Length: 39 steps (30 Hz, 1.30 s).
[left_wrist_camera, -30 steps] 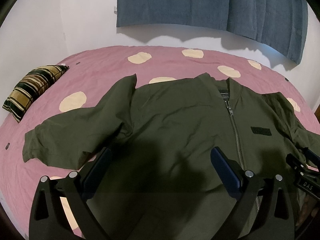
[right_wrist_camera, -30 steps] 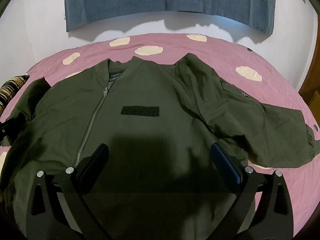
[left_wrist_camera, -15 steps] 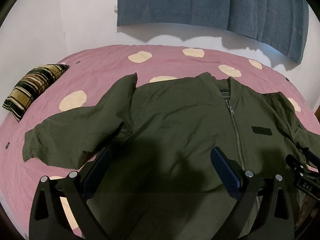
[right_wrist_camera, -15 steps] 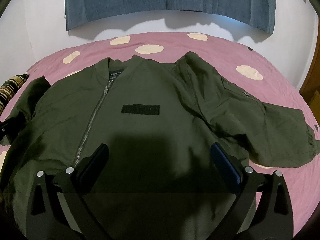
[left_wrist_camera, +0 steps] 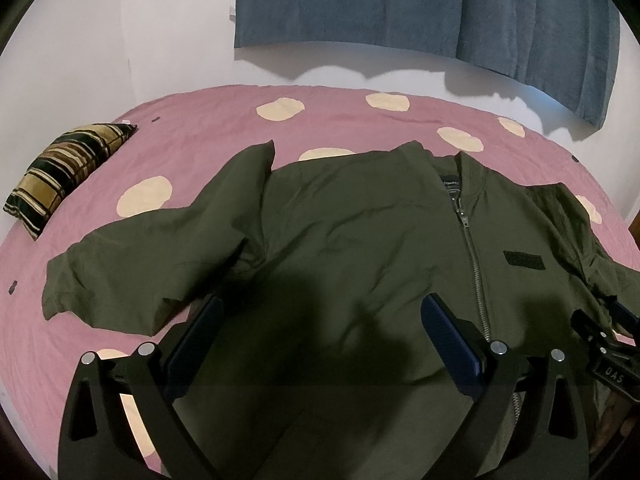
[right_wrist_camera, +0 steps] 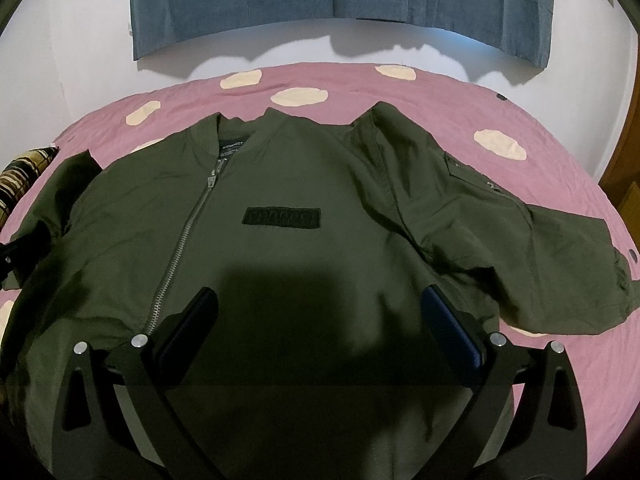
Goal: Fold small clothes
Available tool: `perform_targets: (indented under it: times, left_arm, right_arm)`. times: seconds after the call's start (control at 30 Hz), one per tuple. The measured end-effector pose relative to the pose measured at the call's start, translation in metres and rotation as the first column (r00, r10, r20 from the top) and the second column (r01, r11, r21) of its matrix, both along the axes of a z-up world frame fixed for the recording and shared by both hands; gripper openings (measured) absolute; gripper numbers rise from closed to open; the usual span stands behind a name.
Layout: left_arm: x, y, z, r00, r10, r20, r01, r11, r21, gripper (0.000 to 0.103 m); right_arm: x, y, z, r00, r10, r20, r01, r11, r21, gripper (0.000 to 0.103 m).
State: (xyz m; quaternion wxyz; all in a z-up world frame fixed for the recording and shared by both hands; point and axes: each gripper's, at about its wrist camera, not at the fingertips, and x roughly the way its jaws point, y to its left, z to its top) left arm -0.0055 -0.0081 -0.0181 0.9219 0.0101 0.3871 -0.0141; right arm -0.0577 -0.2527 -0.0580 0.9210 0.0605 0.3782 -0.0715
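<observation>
Lying under spread fingers (right_wrist_camera: 452,320): jacket (right_wrist_camera: 304,168)

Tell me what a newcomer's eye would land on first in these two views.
The olive-green zip-up jacket dominates, spread flat and zipped shut in the middle of the pink bedspread with cream dots, both sleeves out to the sides. Both open grippers, left and right, hang over its lower half, gripping nothing. Behind, a blue cloth hangs on the white wall, and a striped pillow lies at the bed's left edge.
</observation>
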Motion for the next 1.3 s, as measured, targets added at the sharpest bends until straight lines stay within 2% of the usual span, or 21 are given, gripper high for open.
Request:
perform_targets:
  times: [0.13, 0.27, 0.33, 0.43, 0.5, 0.6, 0.7, 0.73, 0.8, 0.83, 0.87, 0.93, 1.0, 1.03, 1.1, 1.13, 1.17, 1.23, 1.3]
  left_arm:
    - [0.004, 0.003, -0.002, 1.0, 0.023, -0.016, -0.023, 1.0, -0.004, 0.099]
    - [0.011, 0.012, -0.007, 0.998, 0.037, -0.048, -0.039, 0.998, -0.047, 0.099]
    - [0.015, 0.017, -0.011, 0.996, 0.041, -0.075, -0.046, 0.997, -0.069, 0.099]
    - [0.021, 0.022, -0.014, 0.994, 0.029, -0.103, -0.04, 0.994, -0.102, 0.099]
    - [0.022, 0.023, -0.014, 0.996, 0.026, -0.089, -0.034, 0.995, -0.089, 0.099]
    - [0.025, 0.025, -0.012, 0.997, 0.027, -0.07, -0.032, 0.997, -0.071, 0.099]
    - [0.027, 0.029, -0.011, 0.997, 0.035, -0.072, -0.04, 0.997, -0.07, 0.099]
    - [0.028, 0.03, -0.012, 0.997, 0.038, -0.074, -0.043, 0.997, -0.07, 0.099]
    - [0.03, 0.03, -0.013, 0.996, 0.046, -0.077, -0.051, 0.997, -0.061, 0.099]
    - [0.03, 0.03, -0.013, 0.996, 0.047, -0.08, -0.052, 0.997, -0.056, 0.099]
    - [0.031, 0.03, -0.014, 0.995, 0.047, -0.082, -0.052, 0.997, -0.052, 0.099]
    - [0.032, 0.029, -0.017, 0.995, 0.05, -0.091, -0.054, 0.998, -0.04, 0.099]
    - [0.031, 0.029, -0.019, 0.994, 0.052, -0.097, -0.055, 0.998, -0.033, 0.099]
    - [0.031, 0.029, -0.019, 0.994, 0.053, -0.099, -0.056, 0.998, -0.029, 0.099]
    - [0.03, 0.029, -0.02, 0.993, 0.057, -0.101, -0.059, 0.998, -0.02, 0.099]
    - [0.029, 0.029, -0.02, 0.993, 0.058, -0.101, -0.06, 0.998, -0.017, 0.099]
    - [0.029, 0.03, -0.02, 0.993, 0.061, -0.102, -0.062, 0.998, -0.013, 0.099]
    - [0.028, 0.031, -0.021, 0.993, 0.064, -0.103, -0.066, 0.998, -0.012, 0.099]
    - [0.027, 0.032, -0.021, 0.993, 0.066, -0.101, -0.068, 0.998, -0.014, 0.099]
  right_arm:
    - [0.001, -0.009, 0.002, 1.0, -0.004, -0.007, 0.004, 0.999, 0.043, 0.101]
    - [-0.004, -0.042, 0.012, 0.999, -0.033, 0.0, 0.033, 0.996, 0.085, 0.101]
    - [-0.01, -0.067, 0.019, 0.998, -0.067, 0.014, 0.065, 0.993, 0.098, 0.101]
    - [-0.028, -0.127, 0.027, 0.985, -0.171, 0.026, 0.166, 0.976, 0.143, 0.101]
    - [-0.048, -0.178, 0.03, 0.96, -0.277, 0.035, 0.267, 0.948, 0.172, 0.101]
    - [-0.085, -0.254, 0.028, 0.895, -0.444, 0.04, 0.427, 0.88, 0.209, 0.101]
    - [-0.127, -0.327, 0.012, 0.801, -0.598, -0.005, 0.577, 0.77, 0.273, 0.101]
    - [-0.136, -0.342, 0.006, 0.78, -0.625, -0.021, 0.601, 0.74, 0.301, 0.1]
    - [-0.16, -0.379, -0.014, 0.725, -0.685, -0.071, 0.646, 0.642, 0.412, 0.097]
    - [-0.169, -0.393, -0.023, 0.707, -0.701, -0.09, 0.653, 0.599, 0.463, 0.09]
    - [-0.173, -0.401, -0.028, 0.701, -0.706, -0.1, 0.653, 0.579, 0.488, 0.079]
    - [-0.178, -0.414, -0.042, 0.691, -0.71, -0.132, 0.647, 0.528, 0.55, 0.073]
    - [-0.178, -0.422, -0.054, 0.697, -0.701, -0.15, 0.631, 0.499, 0.594, 0.071]
    - [-0.176, -0.421, -0.058, 0.699, -0.698, -0.156, 0.629, 0.496, 0.599, 0.067]
    - [-0.171, -0.42, -0.057, 0.693, -0.706, -0.147, 0.644, 0.514, 0.567, 0.048]
    - [-0.168, -0.419, -0.056, 0.7, -0.699, -0.149, 0.645, 0.527, 0.553, 0.032]
    - [-0.163, -0.417, -0.055, 0.71, -0.688, -0.149, 0.632, 0.53, 0.566, 0.025]
    - [-0.161, -0.416, -0.053, 0.72, -0.681, -0.134, 0.615, 0.537, 0.577, 0.018]
    - [-0.171, -0.415, -0.042, 0.722, -0.687, -0.083, 0.601, 0.563, 0.568, 0.016]
